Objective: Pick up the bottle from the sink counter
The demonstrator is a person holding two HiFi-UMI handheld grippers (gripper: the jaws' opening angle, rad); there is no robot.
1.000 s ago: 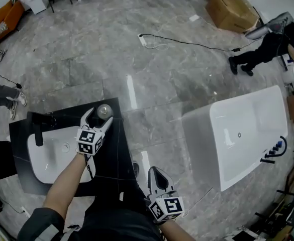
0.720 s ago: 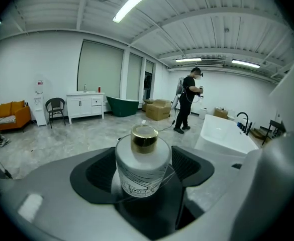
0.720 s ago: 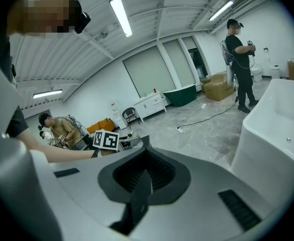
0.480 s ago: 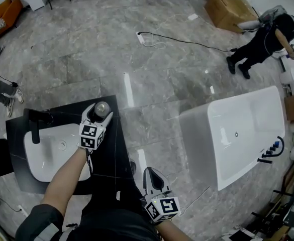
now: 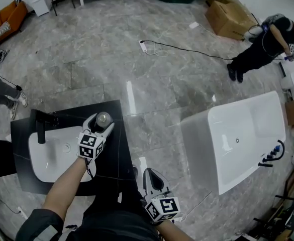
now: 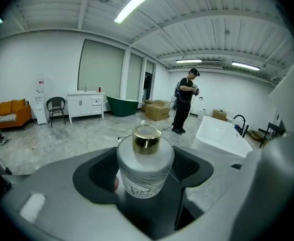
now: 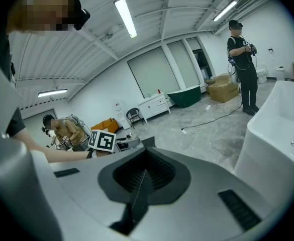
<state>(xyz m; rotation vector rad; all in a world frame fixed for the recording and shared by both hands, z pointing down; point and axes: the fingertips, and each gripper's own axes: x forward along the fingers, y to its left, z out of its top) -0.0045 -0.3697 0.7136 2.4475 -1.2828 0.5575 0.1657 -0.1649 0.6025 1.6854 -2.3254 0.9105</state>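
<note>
On a black sink counter (image 5: 109, 159) over a grey stone floor (image 5: 152, 79), the left gripper (image 5: 101, 122) clamps both jaws on a white, gold-capped bottle (image 6: 145, 167) at the counter's far right corner, while the right gripper (image 5: 153, 172) hangs closed and empty.

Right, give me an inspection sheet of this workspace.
Surface: black sink counter with white basin and black faucet.
Job's things: frosted bottle, gold cap, upright near the counter's far right corner.
Clutter: nothing seen.
Grippers: left hand-held gripper shut on bottle; right hand-held gripper shut, empty, off the counter.
Cables: black cable with white power strip on floor.
Surroundings: white bathtub, cardboard boxes, a standing person.
</note>
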